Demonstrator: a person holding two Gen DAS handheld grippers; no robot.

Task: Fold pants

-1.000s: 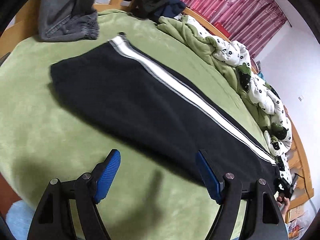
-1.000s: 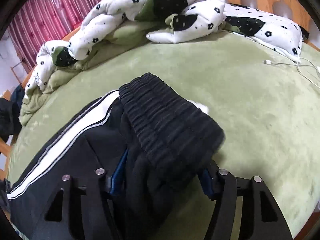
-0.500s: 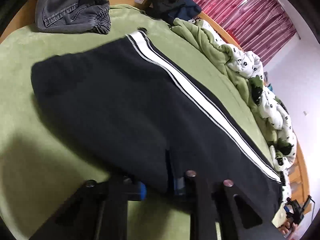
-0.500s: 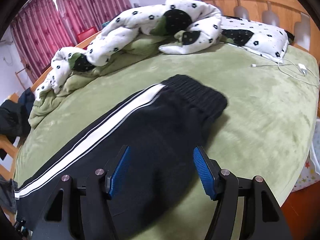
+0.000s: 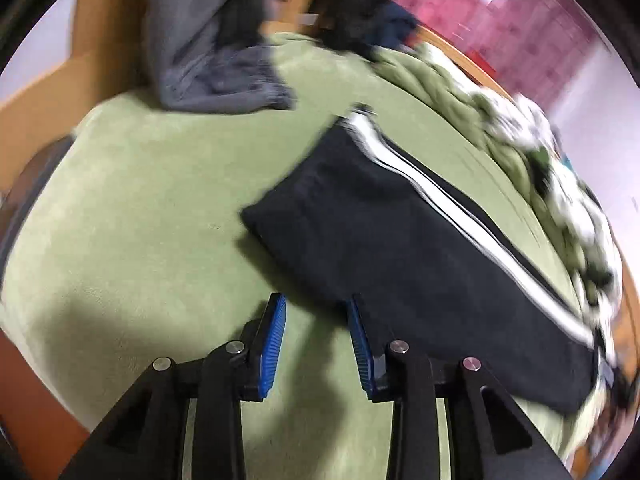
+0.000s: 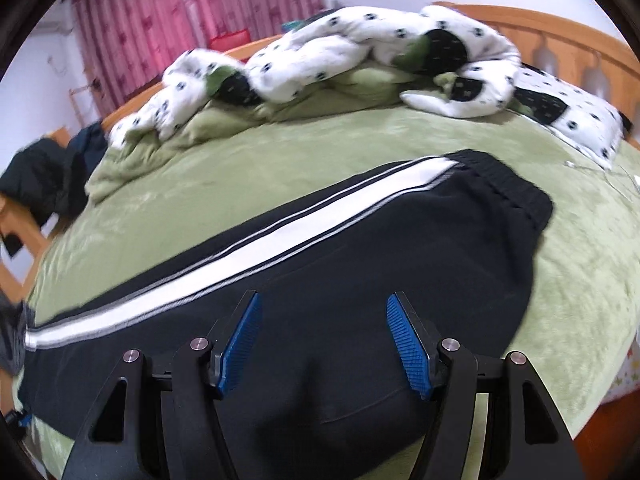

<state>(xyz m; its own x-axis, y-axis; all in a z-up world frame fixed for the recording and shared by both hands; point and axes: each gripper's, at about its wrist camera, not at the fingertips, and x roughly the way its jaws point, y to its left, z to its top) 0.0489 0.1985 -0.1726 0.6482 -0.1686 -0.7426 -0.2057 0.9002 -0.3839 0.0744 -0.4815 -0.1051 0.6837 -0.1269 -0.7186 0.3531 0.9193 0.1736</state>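
Black pants (image 5: 420, 256) with a white side stripe lie flat and lengthwise on the green bed cover (image 5: 140, 220). My left gripper (image 5: 316, 312) is open and empty just off the near edge of the leg end; its right finger touches or nearly touches the cloth. In the right wrist view the pants (image 6: 360, 280) stretch from the ribbed waistband at the right to the leg end at the left. My right gripper (image 6: 322, 312) is open and empty above the seat of the pants.
Grey jeans (image 5: 216, 68) lie at the far corner by the wooden bed frame (image 5: 52, 76). A crumpled white, black-spotted quilt (image 6: 340, 52) and a green blanket run along the far side. A pillow (image 6: 568, 116) and a white cable sit by the headboard.
My left gripper shut on the pants' edge, then opened and drew back off the cloth. My right gripper let go of the waistband, which now lies flat, and it pulled back.
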